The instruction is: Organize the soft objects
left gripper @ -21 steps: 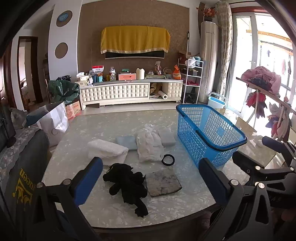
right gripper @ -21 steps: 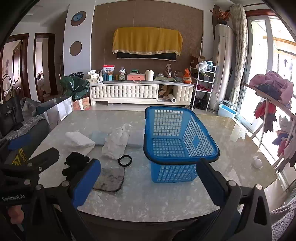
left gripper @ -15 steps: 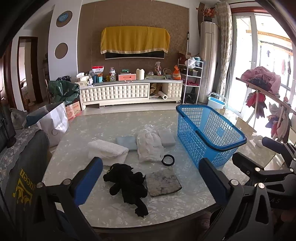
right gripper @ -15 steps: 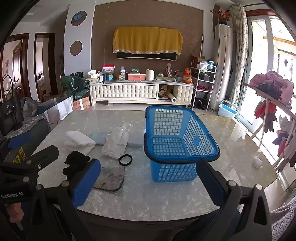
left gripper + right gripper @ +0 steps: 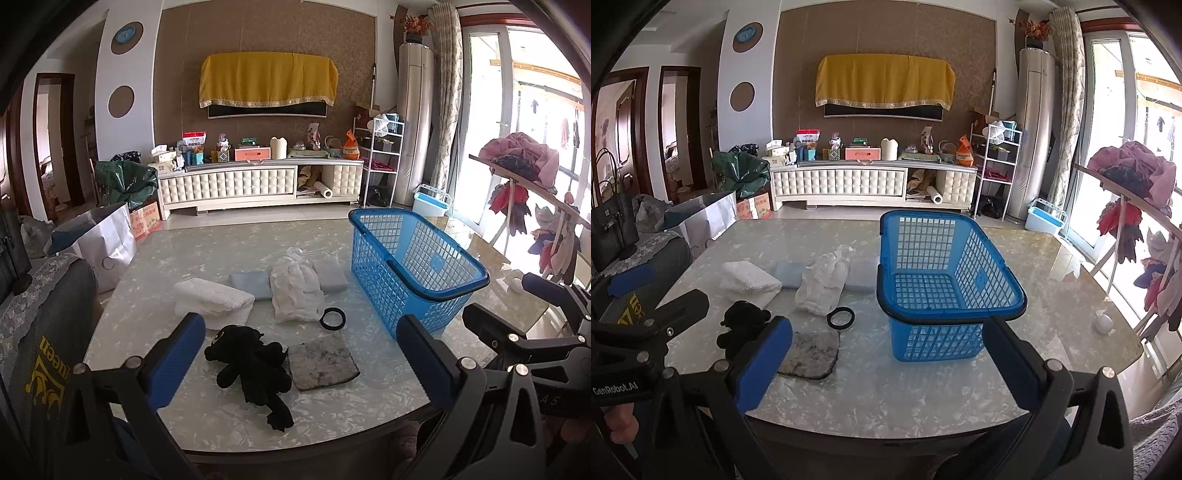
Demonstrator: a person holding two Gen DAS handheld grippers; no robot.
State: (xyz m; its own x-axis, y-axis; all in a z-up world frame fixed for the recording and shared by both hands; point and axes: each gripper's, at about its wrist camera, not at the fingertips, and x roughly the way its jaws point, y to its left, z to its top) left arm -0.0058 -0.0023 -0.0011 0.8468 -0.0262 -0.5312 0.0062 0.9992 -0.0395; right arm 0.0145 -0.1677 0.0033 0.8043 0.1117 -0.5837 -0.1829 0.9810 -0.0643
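Note:
On the marble table (image 5: 221,251) lie a black plush toy (image 5: 251,363), a grey mottled cloth pad (image 5: 322,362), a folded white towel (image 5: 212,301), a crumpled white cloth (image 5: 295,288), two pale blue sponges (image 5: 248,284) (image 5: 330,273) and a black ring (image 5: 332,318). An empty blue mesh basket (image 5: 942,280) stands at the right. My left gripper (image 5: 303,363) hovers open at the near edge, above the plush toy and pad, touching nothing. My right gripper (image 5: 886,365) is open in front of the basket, nothing between its fingers.
A small white ball (image 5: 1104,324) rests near the table's right edge. A clothes rack (image 5: 1130,192) stands to the right, a grey-covered chair (image 5: 40,314) and a white bag (image 5: 103,243) to the left. A TV cabinet (image 5: 258,184) lines the far wall.

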